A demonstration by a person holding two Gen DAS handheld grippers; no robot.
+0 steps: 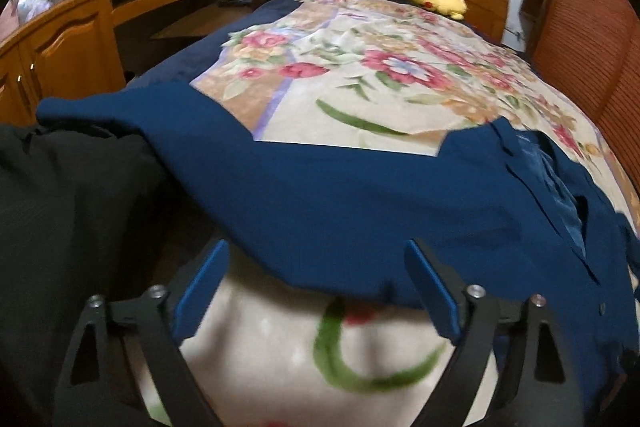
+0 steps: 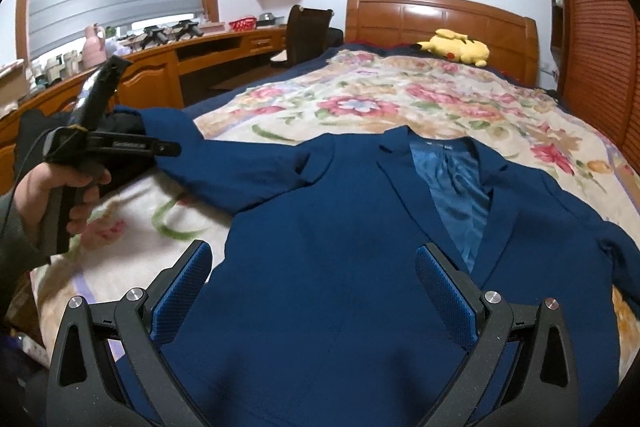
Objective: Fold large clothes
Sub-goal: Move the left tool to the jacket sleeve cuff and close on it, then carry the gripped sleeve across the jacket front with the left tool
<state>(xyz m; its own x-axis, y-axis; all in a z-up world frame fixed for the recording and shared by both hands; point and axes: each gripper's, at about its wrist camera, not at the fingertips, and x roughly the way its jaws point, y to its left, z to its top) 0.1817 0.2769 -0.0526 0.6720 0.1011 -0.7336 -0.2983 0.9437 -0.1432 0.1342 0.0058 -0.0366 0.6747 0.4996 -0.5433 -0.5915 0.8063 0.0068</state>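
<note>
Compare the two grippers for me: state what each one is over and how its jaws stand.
The left gripper hovers at the edge of the blue jacket's sleeve, with mostly floral blanket beneath; the right gripper hovers over the jacket's front panel, blue cloth filling the space between its pads. The left wrist view is blurred, while the right wrist view is sharp. Both have jaws spread wide, blue pads and nothing held.

Navy blazer [image 2: 340, 235] lies flat, front up, lapels open, on the bed.
</note>
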